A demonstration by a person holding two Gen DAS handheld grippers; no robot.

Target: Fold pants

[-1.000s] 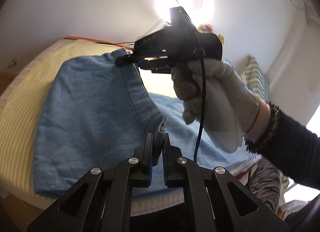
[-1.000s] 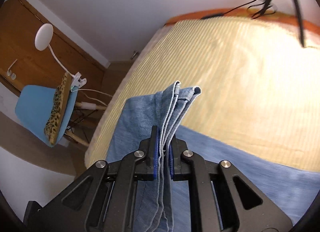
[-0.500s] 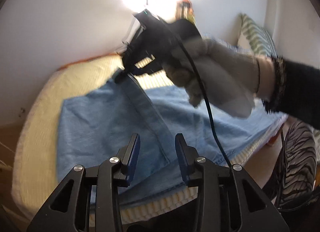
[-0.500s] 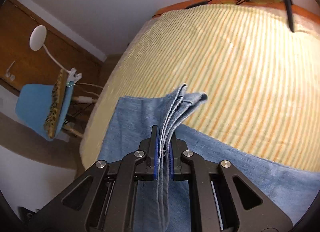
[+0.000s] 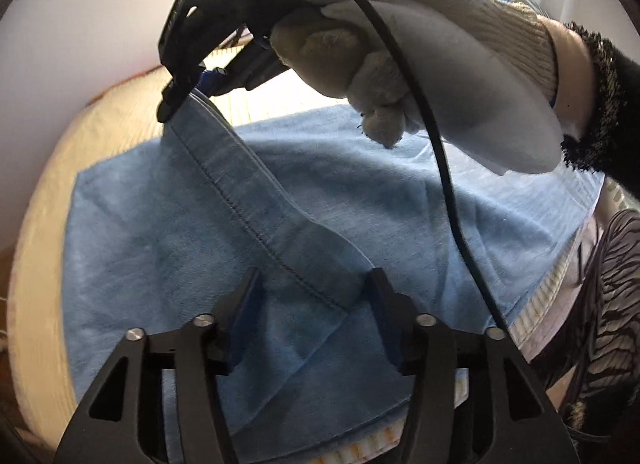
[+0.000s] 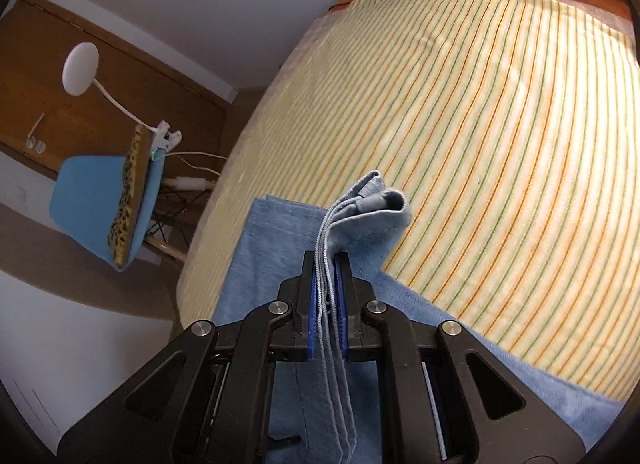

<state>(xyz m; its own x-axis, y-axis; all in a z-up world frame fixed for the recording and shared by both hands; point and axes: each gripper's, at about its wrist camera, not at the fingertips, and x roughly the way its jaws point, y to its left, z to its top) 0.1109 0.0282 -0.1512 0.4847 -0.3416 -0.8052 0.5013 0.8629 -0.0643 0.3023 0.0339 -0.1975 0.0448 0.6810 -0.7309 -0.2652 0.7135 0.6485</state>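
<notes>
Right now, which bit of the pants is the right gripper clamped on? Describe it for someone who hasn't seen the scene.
On the striped bed cover lie blue pants. The right gripper is shut on their bunched hem: several stitched edges stacked together, lifted off the flat denim.

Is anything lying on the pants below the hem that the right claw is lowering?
Nothing visible. The right claw pinches the hem above the pants, bare denim on the striped bedcover.

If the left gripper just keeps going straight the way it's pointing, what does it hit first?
Most likely the pants. The left gripper, jaws open after just opening with nothing pinched between them, points down at the stitched fold edge running up to the right gripper. Depth is hard to judge through the fisheye.
</notes>
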